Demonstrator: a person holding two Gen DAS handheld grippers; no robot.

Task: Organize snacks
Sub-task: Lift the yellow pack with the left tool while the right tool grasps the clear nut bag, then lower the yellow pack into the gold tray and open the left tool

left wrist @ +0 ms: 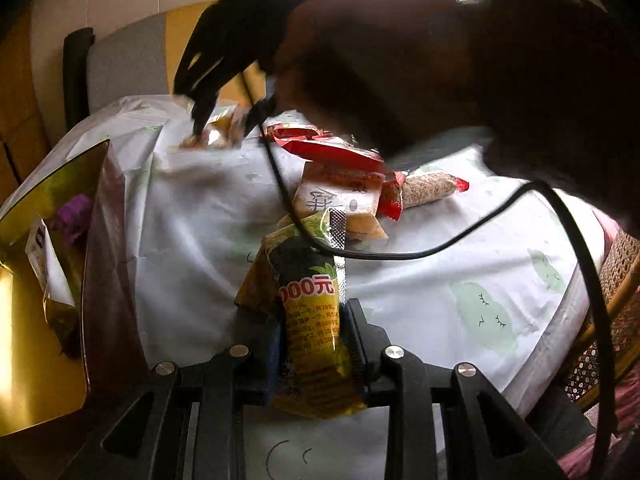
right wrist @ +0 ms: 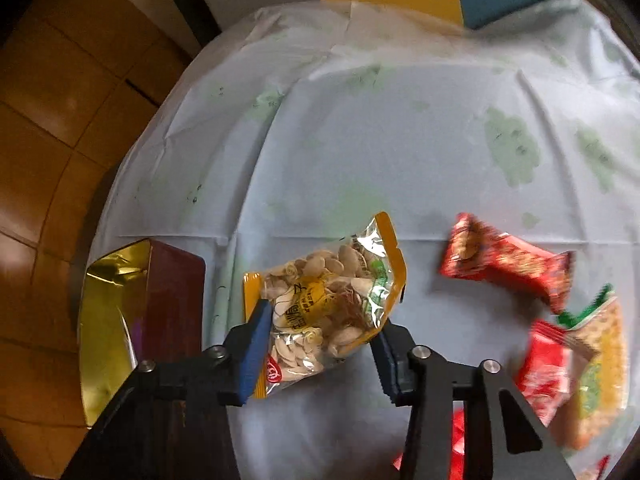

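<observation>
In the left wrist view, the left gripper (left wrist: 316,344) is pressing its two fingers against the sides of a yellow snack packet (left wrist: 310,312), so it is grasping this packet. The packet is standing up between the fingers, above the white tablecloth (left wrist: 440,280). Behind it, a small pile of snacks is lying on the cloth: an orange packet (left wrist: 340,196), a red packet (left wrist: 332,148) and a grain bar (left wrist: 428,186) with red ends. A black cable (left wrist: 400,254) is hanging across this pile. At the left edge, a box with a gold inside (left wrist: 24,320) is standing open, and some packets are lying in it. Far behind, the right gripper (left wrist: 224,120) is reaching down to a seed packet (left wrist: 216,134), under a dark arm (left wrist: 440,80); the picture is blurred there.

In the right wrist view, the right gripper (right wrist: 318,344) is holding the seed packet (right wrist: 324,308) between its blue fingers (right wrist: 252,352). The left finger is touching the packet, and the right finger is at its edge, so the fingers are closing on it. The packet is clear with an orange border and is tilted above the tablecloth (right wrist: 400,140). The box (right wrist: 116,320) is standing just beside it on the left. On the right, a red packet (right wrist: 508,264) and more snacks (right wrist: 580,368) are lying on the cloth, blurred.
</observation>
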